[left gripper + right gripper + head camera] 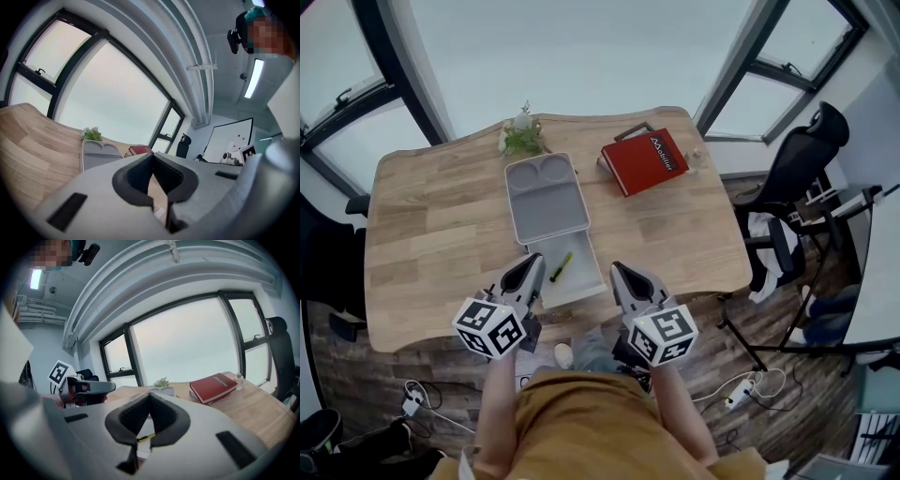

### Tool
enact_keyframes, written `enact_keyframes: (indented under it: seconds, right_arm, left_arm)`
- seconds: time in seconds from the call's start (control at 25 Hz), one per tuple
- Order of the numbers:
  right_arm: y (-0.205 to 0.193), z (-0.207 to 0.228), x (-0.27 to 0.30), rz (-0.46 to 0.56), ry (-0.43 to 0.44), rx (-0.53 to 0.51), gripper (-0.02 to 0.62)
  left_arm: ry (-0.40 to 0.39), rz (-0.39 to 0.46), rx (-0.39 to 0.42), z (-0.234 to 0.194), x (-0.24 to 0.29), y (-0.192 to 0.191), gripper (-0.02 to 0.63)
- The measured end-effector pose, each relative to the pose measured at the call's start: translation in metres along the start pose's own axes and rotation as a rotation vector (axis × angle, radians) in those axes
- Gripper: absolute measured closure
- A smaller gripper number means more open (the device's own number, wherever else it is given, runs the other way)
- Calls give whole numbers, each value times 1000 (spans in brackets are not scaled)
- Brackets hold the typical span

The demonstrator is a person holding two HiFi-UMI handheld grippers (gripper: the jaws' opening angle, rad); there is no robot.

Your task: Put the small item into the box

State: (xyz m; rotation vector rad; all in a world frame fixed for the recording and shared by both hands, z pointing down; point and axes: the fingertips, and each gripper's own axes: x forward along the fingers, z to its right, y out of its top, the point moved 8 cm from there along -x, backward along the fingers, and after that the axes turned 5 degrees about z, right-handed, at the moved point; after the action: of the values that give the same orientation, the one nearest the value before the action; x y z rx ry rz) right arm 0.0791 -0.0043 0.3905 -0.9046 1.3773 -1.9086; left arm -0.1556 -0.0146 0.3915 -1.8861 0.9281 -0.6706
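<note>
A small yellow-green item lies inside the open white box at the wooden table's near edge. Through the hollow behind the right jaws, the item shows as a thin yellow strip. My left gripper hovers at the box's left side, jaws shut and empty. On the box's right side my right gripper is also shut and empty. In the left gripper view the gripper has its jaw tips touching. The right gripper shows the same in its own view.
A grey compartment tray lies just beyond the box. A red book is at the far right, a small plant at the far edge. A black office chair stands right of the table. Cables lie on the floor.
</note>
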Motion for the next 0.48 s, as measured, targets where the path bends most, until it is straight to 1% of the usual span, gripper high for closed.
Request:
enact_keyframes:
  seconds: [0.16,0.32,0.48]
  right_arm:
    - [1,3,-1,-4,-6,-2,592]
    - [0,5,-1,-13,-9,-5,592]
    - [-2,5,-2,-13,-10,-6,592]
  left_arm:
    - [0,-7,-7,0,1,-1,601]
    - [3,3,-35,-3,0,-1,601]
    - [10,-3,-28,-5,0,-3,601]
